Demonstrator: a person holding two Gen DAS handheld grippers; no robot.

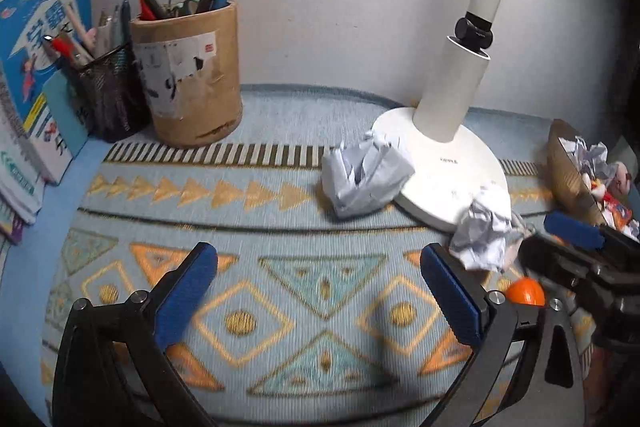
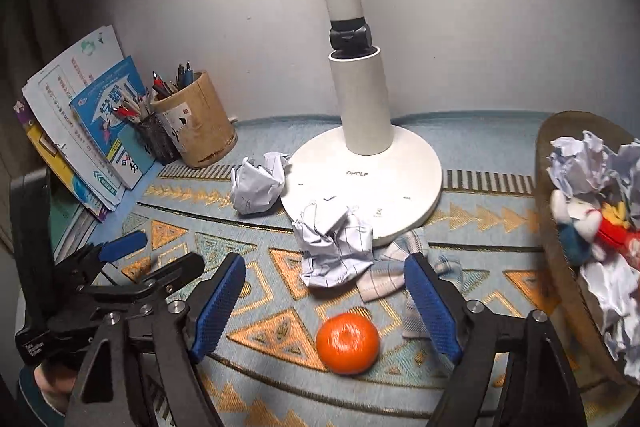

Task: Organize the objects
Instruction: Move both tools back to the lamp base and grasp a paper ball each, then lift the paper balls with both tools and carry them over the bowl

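Observation:
An orange (image 2: 347,343) lies on the patterned mat, low between the blue pads of my right gripper (image 2: 326,307), which is open and does not touch it. Just beyond are a crumpled paper ball (image 2: 336,251) and a checked cloth (image 2: 384,275) against the lamp base. A second paper ball (image 2: 258,183) rests to the left of the base. My left gripper (image 1: 320,291) is open over bare mat with nothing between its fingers. In its view the two paper balls (image 1: 366,179) (image 1: 486,235) lie ahead to the right, and the orange (image 1: 526,291) shows behind its right finger.
A white lamp base (image 2: 400,163) stands at the middle back. On the right, a brown basket (image 2: 548,219) holds crumpled paper and a plush toy. At the back left are a cardboard pen pot (image 1: 192,75), a mesh pen cup (image 1: 108,95) and leaning books (image 1: 36,67).

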